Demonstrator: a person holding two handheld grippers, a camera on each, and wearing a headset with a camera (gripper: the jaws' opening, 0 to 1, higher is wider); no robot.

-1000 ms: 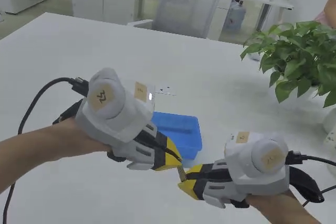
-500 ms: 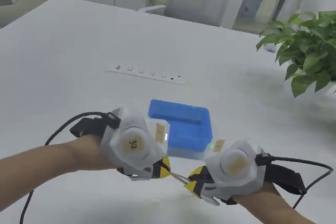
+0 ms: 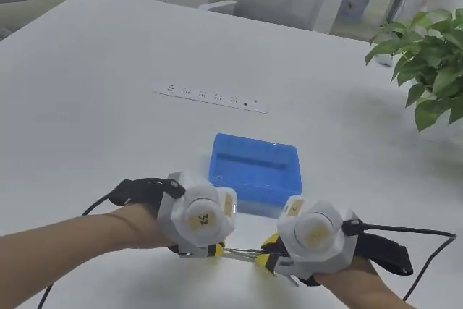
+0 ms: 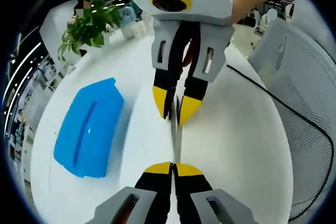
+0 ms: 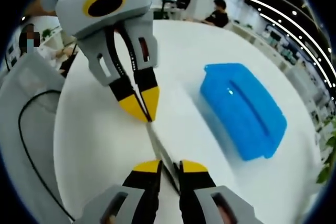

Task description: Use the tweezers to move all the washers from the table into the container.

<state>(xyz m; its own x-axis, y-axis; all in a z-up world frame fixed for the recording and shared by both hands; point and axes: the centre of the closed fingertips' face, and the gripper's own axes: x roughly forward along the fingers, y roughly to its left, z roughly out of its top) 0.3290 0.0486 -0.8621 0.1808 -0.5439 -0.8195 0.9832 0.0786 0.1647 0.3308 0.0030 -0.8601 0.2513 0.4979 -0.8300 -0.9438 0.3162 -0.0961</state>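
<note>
Metal tweezers [image 4: 175, 140] sit seemingly pinched by left gripper [image 4: 173, 167] and right gripper [image 5: 170, 165].

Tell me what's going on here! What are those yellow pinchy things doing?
A person is holding a hand-held gripper in each hand over a white table. The two point at each other with thin metal tweezers stretched between them. The left hand-held gripper is pinched shut on one end. The right hand-held gripper has its jaws around the other end, though I can't tell how firmly. A blue container sits just beyond them.
</note>
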